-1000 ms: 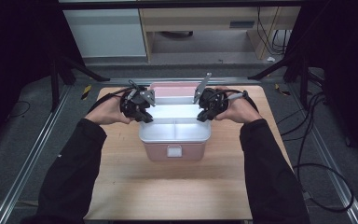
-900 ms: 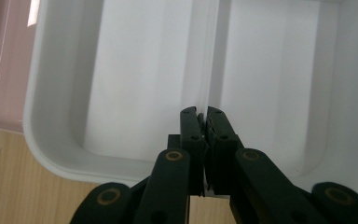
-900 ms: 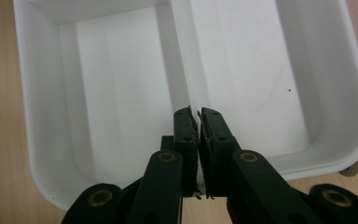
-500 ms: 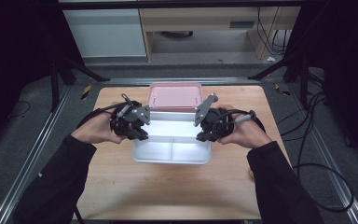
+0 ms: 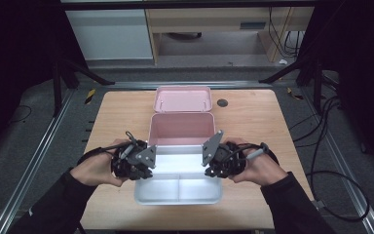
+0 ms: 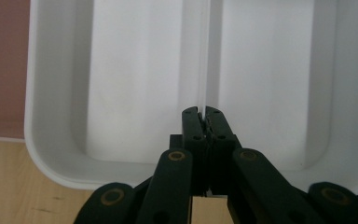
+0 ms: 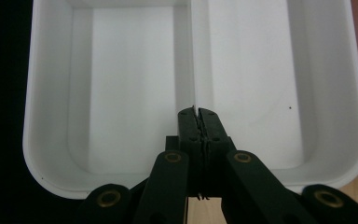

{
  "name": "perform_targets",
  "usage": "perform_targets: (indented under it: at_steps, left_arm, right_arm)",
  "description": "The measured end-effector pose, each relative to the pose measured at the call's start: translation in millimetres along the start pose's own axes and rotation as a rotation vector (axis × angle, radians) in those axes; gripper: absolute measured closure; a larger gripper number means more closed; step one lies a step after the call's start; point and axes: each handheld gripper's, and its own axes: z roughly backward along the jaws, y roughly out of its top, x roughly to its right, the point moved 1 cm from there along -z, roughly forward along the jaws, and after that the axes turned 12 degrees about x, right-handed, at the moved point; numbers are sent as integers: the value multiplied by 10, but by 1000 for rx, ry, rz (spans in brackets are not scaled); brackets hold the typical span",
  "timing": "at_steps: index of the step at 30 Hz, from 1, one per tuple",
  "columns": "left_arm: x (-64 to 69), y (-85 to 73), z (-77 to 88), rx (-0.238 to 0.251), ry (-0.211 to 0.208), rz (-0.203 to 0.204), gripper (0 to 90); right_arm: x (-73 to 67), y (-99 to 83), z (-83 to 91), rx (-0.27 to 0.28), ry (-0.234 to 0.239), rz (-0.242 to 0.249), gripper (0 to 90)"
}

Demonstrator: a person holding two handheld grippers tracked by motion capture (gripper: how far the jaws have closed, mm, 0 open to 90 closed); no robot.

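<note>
White plastic forms the two-compartment tray (image 5: 178,183), which sits at the near end of the wooden desk (image 5: 253,117), its near edge close to the desk's front edge. Taking this tray as the landmark: a pink box (image 5: 181,129) lies directly behind it, touching or just overlapping its far rim, and a pink lid (image 5: 183,99) lies behind that box, further toward the far end of the desk. A small dark round spot (image 5: 222,103) shows on the desk surface to the right of the lid, well beyond the tray.

At the tray's left wall sits the left claw (image 5: 143,168), carried by the person's left hand (image 5: 95,168); at its right wall sits the right claw (image 5: 212,168), carried by the right hand (image 5: 258,165). Each comes at the tray from its own side, level with the middle divider.

From the left gripper view, the left claw (image 6: 204,116) is pinched tight on the tray's (image 6: 121,93) thin divider wall, the pads pressed together with the white edge running up from between them. From the right gripper view, the right claw (image 7: 199,114) is likewise clamped on the divider of the tray (image 7: 121,93), its two jaws meeting with no gap. Both compartments on either side of the divider look bare white inside.
</note>
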Motion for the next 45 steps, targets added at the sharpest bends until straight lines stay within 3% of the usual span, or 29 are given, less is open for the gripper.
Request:
perform_targets:
  at_steps: [4, 7, 13, 19, 27, 32, 35, 38, 43, 45]
  left_arm:
    - [123, -47, -92, 2, -18, -6, 892]
    - [171, -110, -176, 16, -45, 15, 891]
    - [220, -236, -398, 9, -75, 36, 888]
    - [191, -352, -668, -13, -77, 50, 888]
    - [40, -509, -1028, -39, -88, 90, 884]
    - [-6, -577, -1185, -61, -72, 92, 877]
    - [2, -600, -1250, -68, -65, 83, 876]
    - [-22, -616, -1230, -43, -56, 104, 849]
    - [-23, -605, -1137, 27, -9, 123, 665]
    - [-17, -608, -1097, 47, 19, 155, 597]
  right_arm:
    - [-145, -87, -82, 6, 17, -11, 897]
    - [-232, -168, -148, 21, 30, -28, 898]
    - [-316, -313, -346, 17, 52, -51, 898]
    - [-284, -480, -584, 1, 66, -64, 894]
    - [-111, -755, -937, -10, 66, -110, 881]
    - [-87, -843, -1082, -22, 44, -115, 879]
    - [-79, -869, -1129, -29, 38, -123, 873]
    - [-81, -879, -1145, -27, 23, -135, 858]
    - [-77, -872, -1095, 50, -29, -159, 705]
    - [-73, -863, -1046, 81, -68, -197, 623]
